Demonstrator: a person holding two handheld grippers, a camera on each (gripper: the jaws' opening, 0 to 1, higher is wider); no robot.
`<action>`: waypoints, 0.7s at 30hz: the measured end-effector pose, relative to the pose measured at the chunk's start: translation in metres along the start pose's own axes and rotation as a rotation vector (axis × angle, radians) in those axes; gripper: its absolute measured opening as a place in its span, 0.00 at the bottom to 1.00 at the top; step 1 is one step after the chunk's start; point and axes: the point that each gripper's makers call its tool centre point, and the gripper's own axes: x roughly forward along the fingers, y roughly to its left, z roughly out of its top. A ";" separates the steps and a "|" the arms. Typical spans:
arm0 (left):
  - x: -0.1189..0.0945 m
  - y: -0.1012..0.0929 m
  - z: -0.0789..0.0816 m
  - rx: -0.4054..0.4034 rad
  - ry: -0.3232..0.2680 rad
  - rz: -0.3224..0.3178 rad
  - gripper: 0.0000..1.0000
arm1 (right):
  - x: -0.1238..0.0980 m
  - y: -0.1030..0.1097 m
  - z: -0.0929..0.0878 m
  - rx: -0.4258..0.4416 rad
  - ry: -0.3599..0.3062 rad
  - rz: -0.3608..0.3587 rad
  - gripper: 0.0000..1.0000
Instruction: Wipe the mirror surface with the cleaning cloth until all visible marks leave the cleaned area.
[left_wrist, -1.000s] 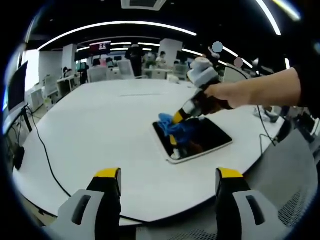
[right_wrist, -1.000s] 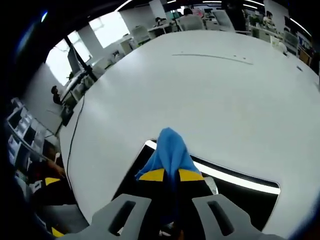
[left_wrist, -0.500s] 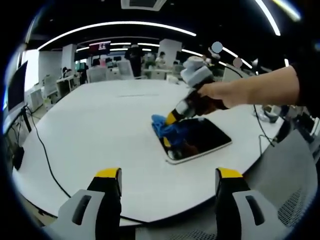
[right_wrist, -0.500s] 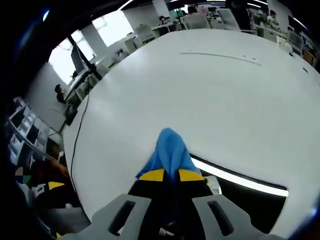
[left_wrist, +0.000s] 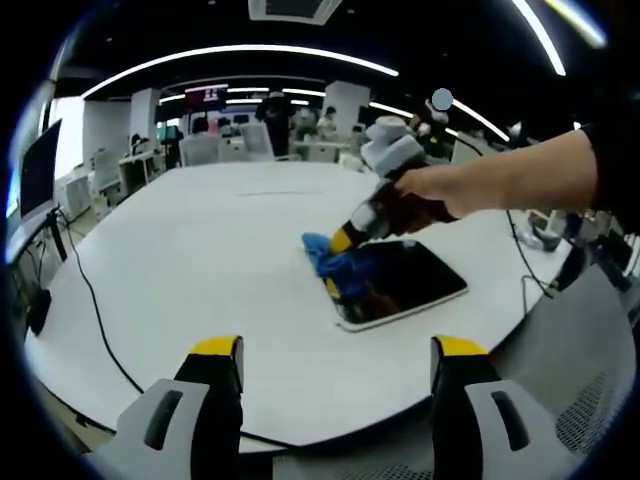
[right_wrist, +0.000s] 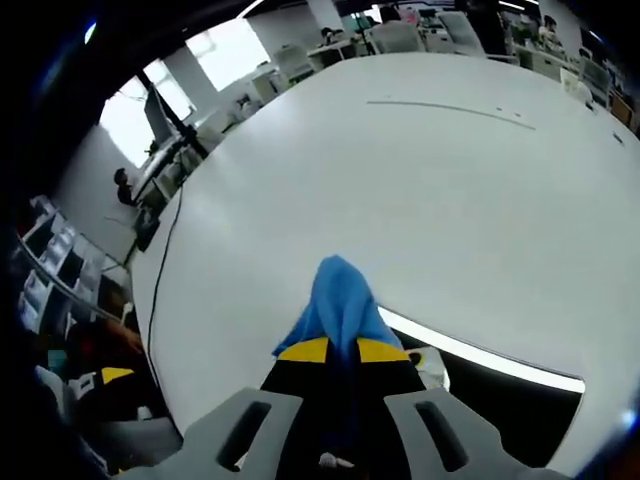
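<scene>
- Right gripper (right_wrist: 342, 350) — jaws clamped on the blue cloth (right_wrist: 338, 300), pressed at the mirror's (left_wrist: 400, 285) near-left corner; mirror stretches rightward on the desk (left_wrist: 200, 260).
- Left gripper (left_wrist: 328, 360) — jaws wide, empty, well apart.

Open office, white table (left_wrist: 200, 260), ceiling light strips (left_wrist: 240, 50), desks (left_wrist: 140, 165)
</scene>
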 end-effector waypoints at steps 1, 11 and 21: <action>0.000 0.000 0.000 0.000 -0.002 -0.001 0.76 | 0.000 0.000 0.000 -0.002 0.002 -0.002 0.03; -0.001 -0.002 0.000 0.000 0.000 -0.002 0.76 | 0.001 0.002 0.000 -0.016 0.001 -0.010 0.03; 0.001 -0.002 0.000 0.002 0.000 -0.006 0.76 | 0.002 0.004 0.000 -0.046 0.004 -0.012 0.03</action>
